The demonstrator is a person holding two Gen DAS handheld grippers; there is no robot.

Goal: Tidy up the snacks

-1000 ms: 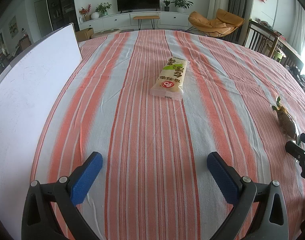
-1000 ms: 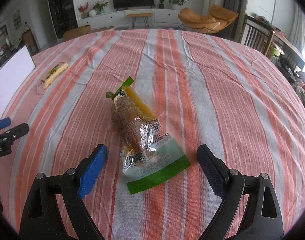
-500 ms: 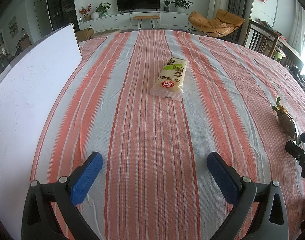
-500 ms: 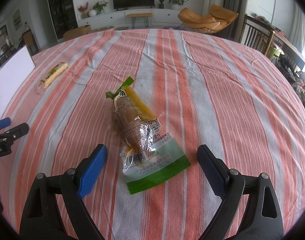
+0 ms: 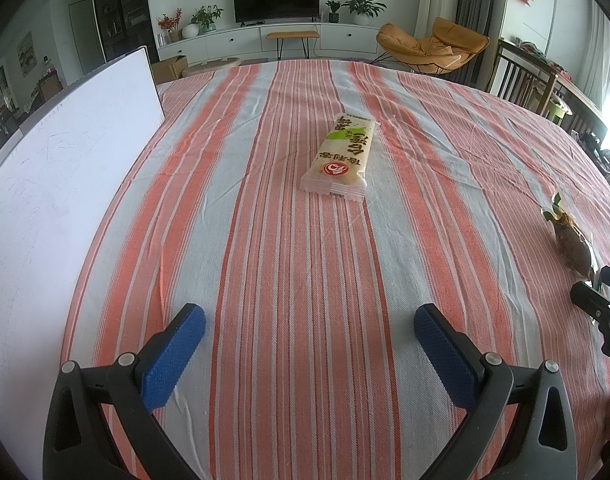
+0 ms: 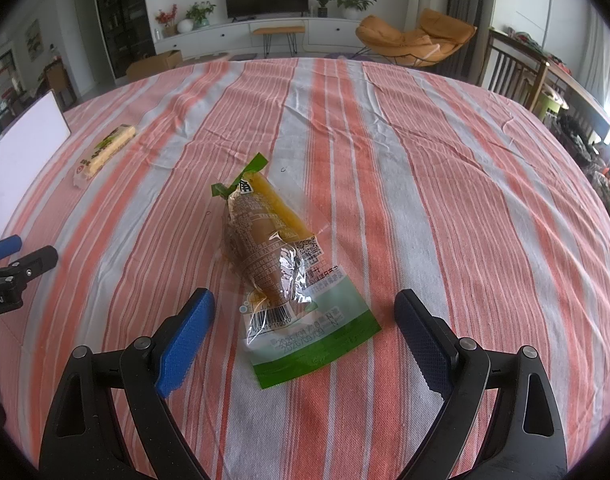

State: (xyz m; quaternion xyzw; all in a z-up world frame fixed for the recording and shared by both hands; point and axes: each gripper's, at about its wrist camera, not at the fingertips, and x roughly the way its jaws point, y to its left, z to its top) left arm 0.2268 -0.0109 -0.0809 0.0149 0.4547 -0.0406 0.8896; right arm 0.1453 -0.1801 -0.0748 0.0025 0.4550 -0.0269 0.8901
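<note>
A flat cream and green cracker pack [image 5: 341, 158] lies on the striped tablecloth [image 5: 289, 280], well ahead of my left gripper [image 5: 309, 334], which is open and empty. The pack also shows far left in the right wrist view [image 6: 104, 154]. A clear and green bag with a brown snack [image 6: 277, 264] lies on the cloth just ahead of my right gripper [image 6: 305, 320], which is open and empty; the bag's near end lies between the finger lines. In the left wrist view the bag [image 5: 573, 246] sits at the far right.
A white board [image 5: 57, 184] stands along the table's left side, also seen in the right wrist view [image 6: 21, 140]. Wooden chairs [image 5: 521, 80] stand at the far right edge. The other gripper's tip [image 6: 9, 264] shows at the left.
</note>
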